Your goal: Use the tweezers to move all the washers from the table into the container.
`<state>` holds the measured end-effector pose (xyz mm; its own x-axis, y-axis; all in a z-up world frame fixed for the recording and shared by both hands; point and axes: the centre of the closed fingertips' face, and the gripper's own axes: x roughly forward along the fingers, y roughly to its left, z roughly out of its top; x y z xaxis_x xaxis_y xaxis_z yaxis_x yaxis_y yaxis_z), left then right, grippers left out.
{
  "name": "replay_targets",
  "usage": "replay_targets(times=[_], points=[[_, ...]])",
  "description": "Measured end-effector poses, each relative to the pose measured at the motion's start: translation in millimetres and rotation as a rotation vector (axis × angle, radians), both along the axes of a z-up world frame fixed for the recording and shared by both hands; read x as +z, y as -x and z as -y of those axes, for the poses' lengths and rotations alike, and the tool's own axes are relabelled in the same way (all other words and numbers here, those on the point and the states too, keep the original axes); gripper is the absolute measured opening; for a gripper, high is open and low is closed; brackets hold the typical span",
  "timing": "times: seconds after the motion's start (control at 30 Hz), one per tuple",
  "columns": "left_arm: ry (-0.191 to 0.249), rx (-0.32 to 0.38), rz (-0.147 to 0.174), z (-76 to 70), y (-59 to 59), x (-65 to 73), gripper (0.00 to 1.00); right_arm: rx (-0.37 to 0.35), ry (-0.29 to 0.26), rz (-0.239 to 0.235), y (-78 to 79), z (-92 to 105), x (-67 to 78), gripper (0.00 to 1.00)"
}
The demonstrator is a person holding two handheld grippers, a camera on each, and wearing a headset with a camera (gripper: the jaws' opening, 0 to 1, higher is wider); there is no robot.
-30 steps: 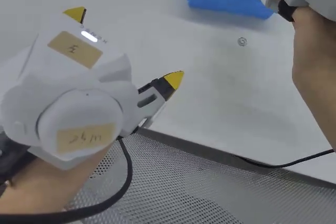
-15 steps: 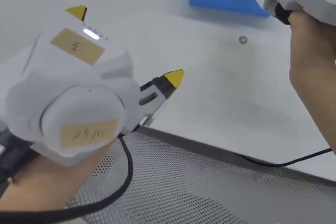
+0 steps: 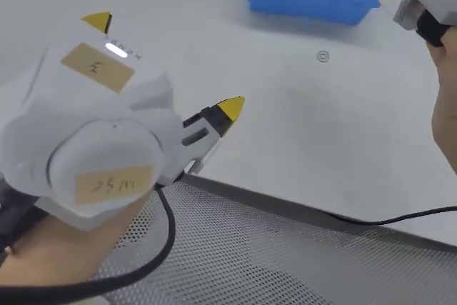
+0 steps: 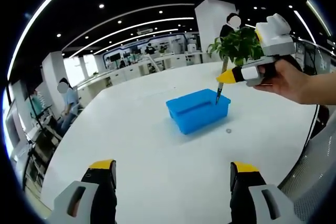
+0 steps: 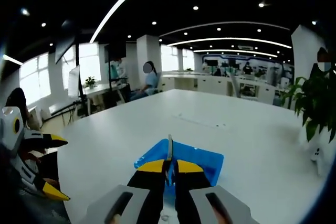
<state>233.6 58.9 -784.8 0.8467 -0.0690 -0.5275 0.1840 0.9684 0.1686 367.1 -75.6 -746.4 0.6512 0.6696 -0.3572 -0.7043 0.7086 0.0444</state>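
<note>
The right tongs (image 5: pixel 169 169) are seen pressed narrow and clamped on the tweezers (image 5: pixel 169 153), which are held upright between the yellow tips in the right gripper view. The tweezers' points are directed down at the blue container (image 5: pixel 202 162). In the left gripper view they are seen just inside its wall at the 3 o'clock end. Whether anything is pinched in the tweezers cannot be told. The right tongs are carried by a hand (image 4: pixel 286 80), seen at 2 o'clock in the left gripper view.

The left tongs (image 4: pixel 173 169) are spread wide, with nothing between them. In the head view they are held low at 8 o'clock, well apart from the container, which is placed at 1 o'clock.

One washer (image 3: pixel 323 56) is seen lying flat on the white surface (image 3: pixel 300 126). In the head view it is found at 6 o'clock from the container, near it but not touching. A grey mesh panel (image 3: pixel 285 262) is seen past the surface's near edge, at 6 o'clock in the head view. A potted plant (image 4: pixel 239 45) is seen beyond the container, at 1 o'clock in the left gripper view.
</note>
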Motion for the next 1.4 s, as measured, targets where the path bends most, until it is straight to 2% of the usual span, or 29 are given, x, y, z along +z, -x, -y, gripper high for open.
replay_targets(times=[0.1,0.33,0.43,0.7,1.03,1.23,1.4], points=[[-0.001,0.001,-0.003,-0.4,0.2,-0.6,0.92,0.011,0.016,-0.015,8.9,4.4,-8.6,0.03],[-0.002,-0.003,-0.005,-0.2,0.2,-1.8,0.92,0.013,0.073,-0.082,20.7,12.2,-46.8,0.03],[-0.003,-0.003,-0.01,-0.5,0.3,-3.1,0.92,0.017,0.084,-0.104,21.8,11.8,-55.3,0.03],[-0.004,-0.006,-0.014,-0.2,0.6,-3.5,0.92,0.015,0.107,-0.123,17.9,9.3,-69.0,0.03],[-0.005,-0.008,-0.017,0.7,1.0,-3.3,0.92,0.009,0.116,-0.137,22.2,14.0,-69.7,0.03],[-0.006,-0.006,-0.017,-0.1,0.4,-3.4,0.92,0.008,0.115,-0.129,21.8,15.6,-69.2,0.03],[-0.007,-0.007,-0.015,0.5,0.4,-2.9,0.92,0.021,0.129,-0.119,21.8,14.3,-62.6,0.02]])
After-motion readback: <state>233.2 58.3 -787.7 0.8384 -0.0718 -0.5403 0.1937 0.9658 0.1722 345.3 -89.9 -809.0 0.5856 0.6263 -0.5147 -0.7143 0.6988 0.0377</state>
